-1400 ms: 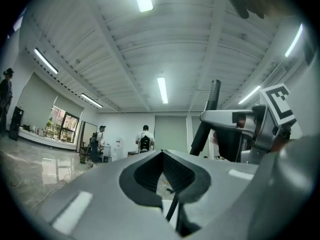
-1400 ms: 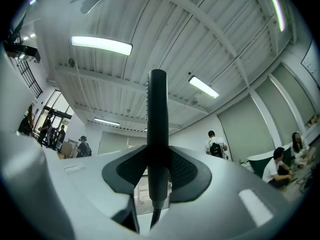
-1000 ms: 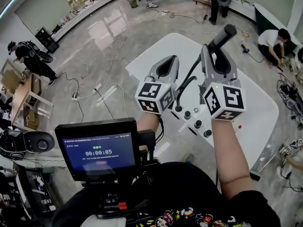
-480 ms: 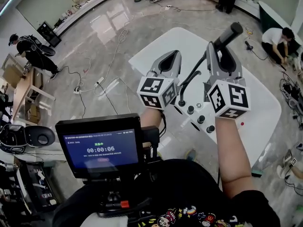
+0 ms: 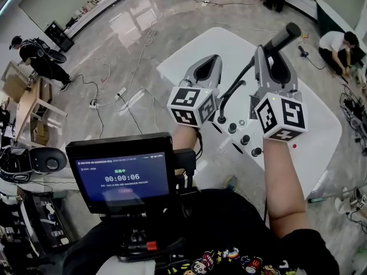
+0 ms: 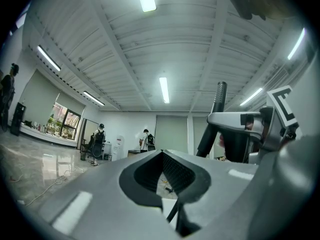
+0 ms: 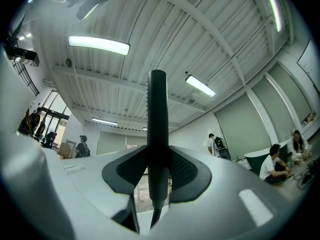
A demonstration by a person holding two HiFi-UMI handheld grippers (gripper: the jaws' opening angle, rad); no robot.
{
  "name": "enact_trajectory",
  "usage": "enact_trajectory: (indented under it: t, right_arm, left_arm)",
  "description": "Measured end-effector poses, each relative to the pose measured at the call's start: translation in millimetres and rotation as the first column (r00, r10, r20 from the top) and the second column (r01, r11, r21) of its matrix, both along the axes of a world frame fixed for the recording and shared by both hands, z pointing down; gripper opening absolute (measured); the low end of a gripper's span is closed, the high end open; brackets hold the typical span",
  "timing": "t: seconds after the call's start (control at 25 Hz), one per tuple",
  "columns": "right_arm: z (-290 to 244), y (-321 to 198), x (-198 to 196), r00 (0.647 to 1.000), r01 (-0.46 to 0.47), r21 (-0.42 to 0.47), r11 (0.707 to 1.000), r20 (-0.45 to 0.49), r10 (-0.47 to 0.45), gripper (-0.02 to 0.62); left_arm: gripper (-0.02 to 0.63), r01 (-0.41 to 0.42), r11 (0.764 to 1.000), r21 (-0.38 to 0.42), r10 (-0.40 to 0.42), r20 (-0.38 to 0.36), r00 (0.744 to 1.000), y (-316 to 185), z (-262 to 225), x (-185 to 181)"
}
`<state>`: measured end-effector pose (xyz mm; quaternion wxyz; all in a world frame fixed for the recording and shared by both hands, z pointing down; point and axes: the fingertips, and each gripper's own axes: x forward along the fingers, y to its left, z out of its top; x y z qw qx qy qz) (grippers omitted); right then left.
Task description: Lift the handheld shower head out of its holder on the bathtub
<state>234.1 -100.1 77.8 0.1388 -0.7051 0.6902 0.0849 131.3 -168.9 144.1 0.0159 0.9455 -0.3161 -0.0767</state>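
In the head view my right gripper point(image 5: 274, 67) is shut on the black handheld shower head point(image 5: 284, 38). It holds the shower head tilted upward above the white bathtub point(image 5: 321, 125). The black hose point(image 5: 229, 96) curves from it down to the tub deck by the black faucet knobs point(image 5: 245, 139). In the right gripper view the shower head point(image 7: 157, 129) stands upright, clamped between the dark pads point(image 7: 185, 169) of my right gripper point(image 7: 157, 176). My left gripper point(image 5: 205, 74) hovers beside it, shut and empty. The left gripper view shows its own jaws together point(image 6: 165, 179) and the shower head point(image 6: 214, 116) to the right.
A monitor point(image 5: 123, 176) on the chest rig fills the lower left of the head view. Cables point(image 5: 123, 96) trail over the glossy floor left of the tub. A person point(image 5: 334, 42) crouches at the far right and another point(image 5: 34, 62) stands at the far left.
The head view has shifted a little, and both grippers with it. The right gripper keeps its hold on the shower head above the tub deck; the left stays shut alongside.
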Motion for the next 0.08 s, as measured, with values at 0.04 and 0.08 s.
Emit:
enact_trajectory:
  t: [0.04, 0.08]
  right_arm:
    - [-0.7, 0.0, 1.2, 1.0, -0.001, 0.001, 1.0, 0.0, 0.001, 0.149]
    - [-1.3, 0.0, 2.3, 1.0, -0.001, 0.002, 1.0, 0.001, 0.001, 0.149]
  left_arm:
    - [0.001, 0.0, 1.0, 0.0, 0.0, -0.001, 1.0, -0.5, -0.6, 1.1]
    - [0.001, 0.0, 1.0, 0.001, 0.0, -0.001, 1.0, -1.0, -1.3, 2.0]
